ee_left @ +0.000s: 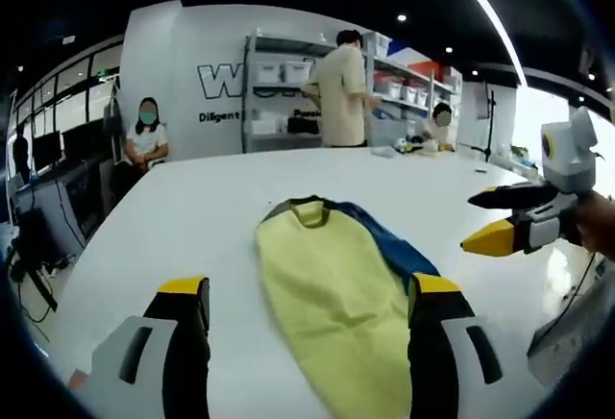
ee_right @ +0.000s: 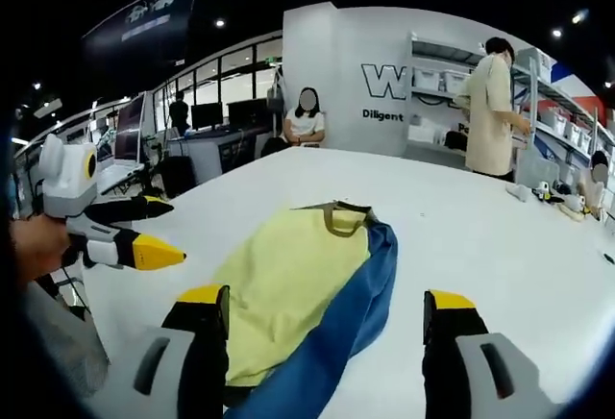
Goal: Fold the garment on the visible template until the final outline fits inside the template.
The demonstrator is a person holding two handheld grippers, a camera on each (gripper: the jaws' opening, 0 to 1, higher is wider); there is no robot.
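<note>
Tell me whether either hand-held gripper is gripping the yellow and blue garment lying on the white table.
No: the yellow and blue garment lies flat between the open right hand-held gripper jaws, ungripped.

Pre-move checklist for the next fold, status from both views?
1. Left tool open, nothing held: ok.
2. Right tool open, nothing held: ok.
3. Garment lies on the white table, yellow panel up, blue layer showing along one side, partly folded: ok.
4. Collar end points away from both tools, visible in both views: ok.
5. Template outline on the table: cannot tell, no marking is discernible around the garment.
6. Near hem of the garment: cannot tell, it runs under the tools at the bottom of both views.
</note>
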